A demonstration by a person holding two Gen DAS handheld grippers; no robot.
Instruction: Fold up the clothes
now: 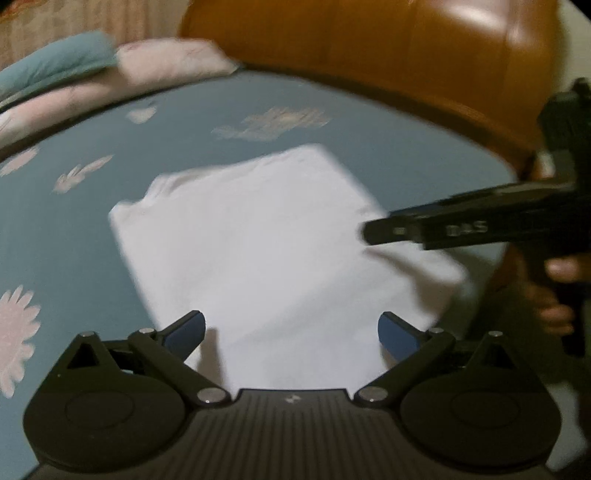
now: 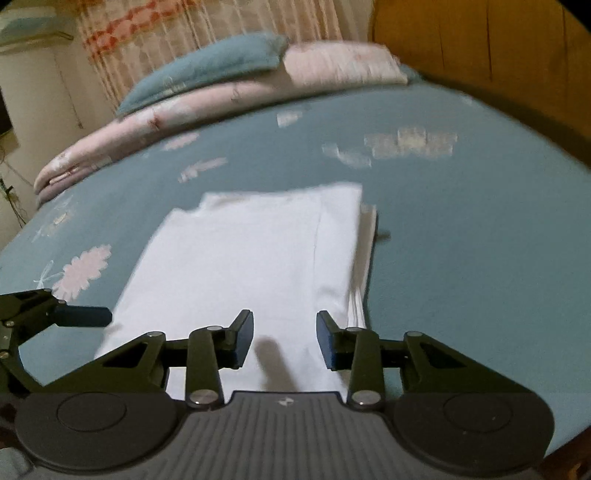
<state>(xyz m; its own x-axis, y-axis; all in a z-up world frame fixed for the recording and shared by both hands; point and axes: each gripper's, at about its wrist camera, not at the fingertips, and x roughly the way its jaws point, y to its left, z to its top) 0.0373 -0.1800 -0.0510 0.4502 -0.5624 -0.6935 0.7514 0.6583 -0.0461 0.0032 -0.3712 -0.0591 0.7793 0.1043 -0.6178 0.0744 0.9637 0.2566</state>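
Two views, left gripper (image 1: 291, 332) wide, right gripper (image 2: 285, 339) narrower, empty, folded white shirt (image 2: 240, 266), hand (image 1: 554, 291) only from left.

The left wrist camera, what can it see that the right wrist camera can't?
Only the left wrist view shows the person's hand holding the right gripper from the side, and the shiny wooden board up close. Only the right wrist view shows the striped curtain, the white wall and the stacked edges on the garment's right side. Both show the folded white garment on the blue flowered bedsheet, the teal pillow on the pink quilt, and the left gripper open.
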